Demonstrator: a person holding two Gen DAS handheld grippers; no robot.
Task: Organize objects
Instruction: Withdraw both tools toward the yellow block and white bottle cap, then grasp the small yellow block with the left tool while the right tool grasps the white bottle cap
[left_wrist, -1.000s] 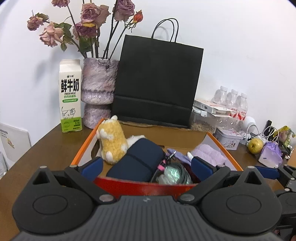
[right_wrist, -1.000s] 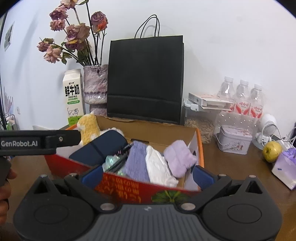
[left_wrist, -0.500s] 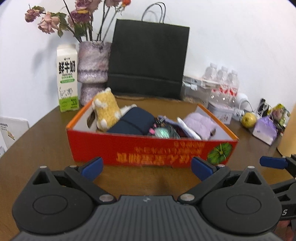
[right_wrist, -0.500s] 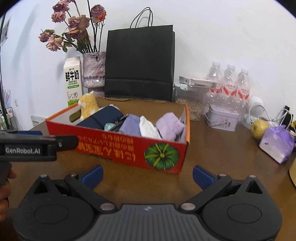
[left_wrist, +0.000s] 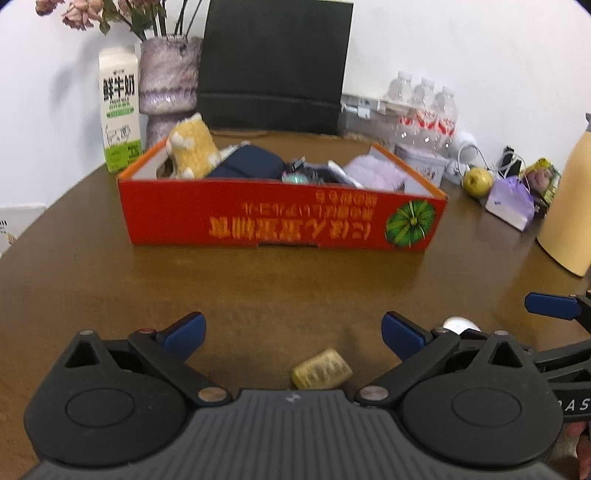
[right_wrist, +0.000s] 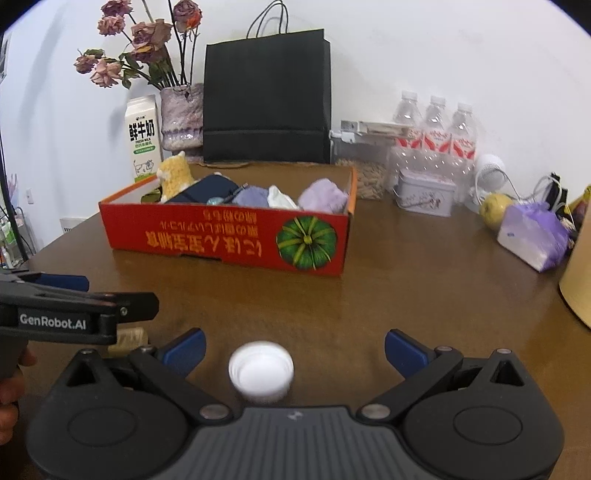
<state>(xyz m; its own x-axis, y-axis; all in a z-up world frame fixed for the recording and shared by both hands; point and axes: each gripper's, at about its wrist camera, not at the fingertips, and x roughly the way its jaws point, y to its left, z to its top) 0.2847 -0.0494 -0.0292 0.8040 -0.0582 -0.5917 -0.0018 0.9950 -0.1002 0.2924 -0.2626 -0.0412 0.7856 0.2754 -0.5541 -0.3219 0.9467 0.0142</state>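
Note:
A red cardboard box (left_wrist: 280, 218) (right_wrist: 229, 236) sits mid-table, holding a yellow plush toy (left_wrist: 192, 149), a dark blue pouch (left_wrist: 247, 168) and purple and white cloths (right_wrist: 321, 195). My left gripper (left_wrist: 293, 330) is open and empty; a cork (left_wrist: 321, 373) lies on the table between its fingers, close to the body. My right gripper (right_wrist: 293, 345) is open and empty; a white bottle cap (right_wrist: 261, 371) lies between its fingers. The left gripper also shows at the left of the right wrist view (right_wrist: 74, 314).
Behind the box stand a milk carton (left_wrist: 120, 114), a vase of dried roses (left_wrist: 168, 85), a black paper bag (left_wrist: 273, 66), water bottles (right_wrist: 437, 122) and a tin (right_wrist: 424, 192). A pear (right_wrist: 495, 210), purple packet (right_wrist: 532, 236) and beige jug (left_wrist: 569, 206) are at right.
Both grippers have pulled back from the box toward the near table edge and lowered. The cork and the white cap have come into view between their fingers.

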